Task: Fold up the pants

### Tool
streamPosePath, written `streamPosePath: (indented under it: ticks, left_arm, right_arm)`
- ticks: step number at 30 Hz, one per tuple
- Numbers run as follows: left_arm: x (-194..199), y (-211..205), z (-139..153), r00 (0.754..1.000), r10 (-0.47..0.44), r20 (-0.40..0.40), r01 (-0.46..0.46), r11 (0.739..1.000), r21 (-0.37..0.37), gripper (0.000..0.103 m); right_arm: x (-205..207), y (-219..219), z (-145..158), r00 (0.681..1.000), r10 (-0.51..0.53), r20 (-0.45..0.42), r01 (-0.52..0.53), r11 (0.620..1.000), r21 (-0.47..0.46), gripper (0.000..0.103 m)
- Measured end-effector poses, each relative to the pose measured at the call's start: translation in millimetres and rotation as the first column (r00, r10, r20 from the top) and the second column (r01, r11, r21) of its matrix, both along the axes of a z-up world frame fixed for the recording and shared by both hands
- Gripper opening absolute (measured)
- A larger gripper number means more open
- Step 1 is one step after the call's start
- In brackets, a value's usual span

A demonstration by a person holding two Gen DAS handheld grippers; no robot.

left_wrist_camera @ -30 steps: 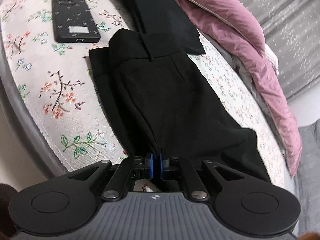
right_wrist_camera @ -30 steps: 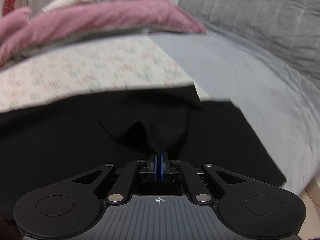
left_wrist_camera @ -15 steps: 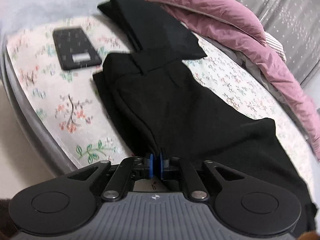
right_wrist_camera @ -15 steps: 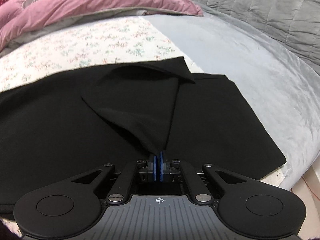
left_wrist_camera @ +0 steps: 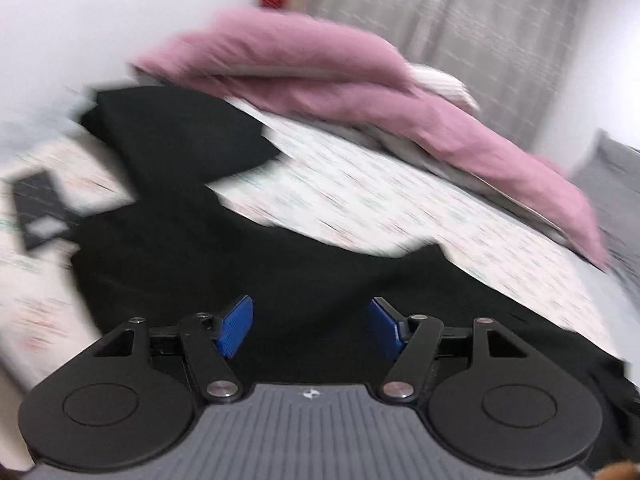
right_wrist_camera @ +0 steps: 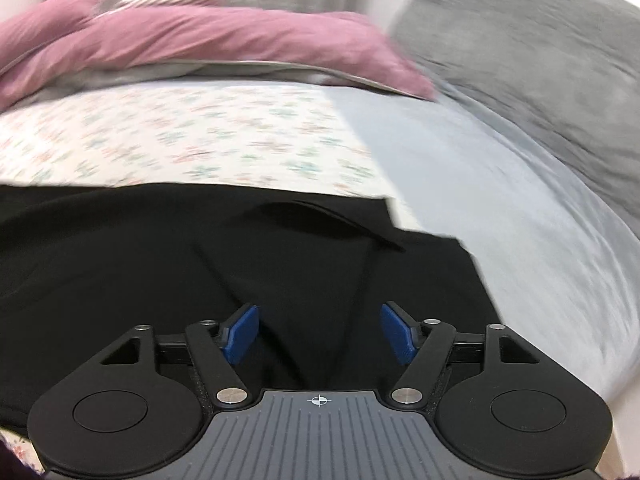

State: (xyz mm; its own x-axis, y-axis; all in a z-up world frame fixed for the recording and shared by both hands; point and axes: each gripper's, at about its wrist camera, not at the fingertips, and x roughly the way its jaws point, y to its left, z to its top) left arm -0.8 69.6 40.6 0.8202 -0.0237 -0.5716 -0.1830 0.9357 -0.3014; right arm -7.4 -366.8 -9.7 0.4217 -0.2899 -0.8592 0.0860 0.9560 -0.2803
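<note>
Both tongs, left [left_wrist_camera: 311, 330] and right [right_wrist_camera: 319, 334], are opening, holding nothing; pants [right_wrist_camera: 160, 264] lie flat on the bed [right_wrist_camera: 480, 168]; likely more folds remain.

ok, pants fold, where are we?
Done: pants lie doubled lengthwise on the sheet, one hem flap still ruffled up. In hand: nothing; left tongs and right tongs are opening, cloth under them but ungripped. Left: smooth the flap and fold crosswise, by the look of it.

A pink duvet [left_wrist_camera: 360, 92] lies beyond a dark phone [left_wrist_camera: 38, 210]
</note>
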Motion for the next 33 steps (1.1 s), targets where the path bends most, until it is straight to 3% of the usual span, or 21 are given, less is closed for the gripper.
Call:
streamPosePath:
  ticks: [4, 8, 10, 11, 12, 17, 21, 23, 25, 27, 31, 33]
  left_arm:
    - [20.9, -26.0, -13.5, 0.984, -0.175, -0.026, 0.173, 0.983, -0.055, 0.082]
    - [36.7, -47.9, -23.5, 0.960, -0.277, -0.046, 0.275, 0.960, -0.043, 0.083]
    - [46.7, -55.7, -28.5, 0.950, -0.305, -0.063, 0.301, 0.952, -0.059, 0.083]
    - [50.5, -60.0, -31.3, 0.944, -0.322, -0.071, 0.317, 0.946, -0.074, 0.083]
    - [53.0, -65.0, -33.9, 0.937, -0.340, -0.079, 0.334, 0.939, -0.088, 0.083]
    - [57.2, -87.8, -40.6, 0.884, -0.453, -0.118, 0.438, 0.889, -0.132, 0.083]
    - [54.0, -109.0, -43.3, 0.836, -0.533, -0.133, 0.522, 0.846, -0.109, 0.083]
    - [51.9, -118.3, -44.9, 0.804, -0.581, -0.130, 0.572, 0.814, -0.101, 0.083]
    - [48.0, -128.7, -43.3, 0.765, -0.634, -0.113, 0.630, 0.773, -0.075, 0.083]
    - [40.9, -140.0, -40.1, 0.710, -0.700, -0.078, 0.700, 0.713, -0.028, 0.083]
    - [22.6, -159.7, -37.0, 0.593, -0.804, -0.032, 0.804, 0.591, 0.062, 0.083]
    - [18.5, -167.5, -40.3, 0.554, -0.831, -0.051, 0.831, 0.548, 0.092, 0.083]
  right_arm:
    - [22.6, 24.2, -31.8, 0.988, 0.139, -0.061, -0.142, 0.989, -0.049, 0.065]
    - [44.1, 28.2, -55.1, 0.986, 0.152, -0.065, -0.159, 0.980, -0.116, 0.060]
    - [51.0, 23.2, -60.7, 0.985, 0.163, -0.062, -0.171, 0.974, -0.147, 0.041]
    - [54.1, 21.3, -63.1, 0.984, 0.167, -0.069, -0.176, 0.971, -0.160, 0.015]
    - [56.7, 18.6, -64.0, 0.985, 0.153, -0.080, -0.166, 0.969, -0.183, 0.002]
    - [55.1, -28.6, -22.6, 1.000, -0.023, 0.004, 0.023, 0.989, -0.143, 0.001]
    - [44.8, -90.8, 16.0, 0.979, -0.198, 0.049, 0.202, 0.973, -0.110, 0.001]
    - [33.8, -124.7, 32.0, 0.950, -0.307, 0.060, 0.309, 0.951, -0.029, 0.001]
    - [21.9, -160.6, 43.6, 0.904, -0.424, 0.058, 0.418, 0.904, 0.096, 0.001]
    - [10.4, -188.0, 47.5, 0.858, -0.513, 0.033, 0.498, 0.845, 0.197, 0.001]
    - [-14.1, -212.1, 51.4, 0.799, -0.601, -0.016, 0.569, 0.748, 0.342, 0.001]
    - [-23.2, -214.1, 53.6, 0.790, -0.612, -0.036, 0.583, 0.732, 0.353, 0.001]
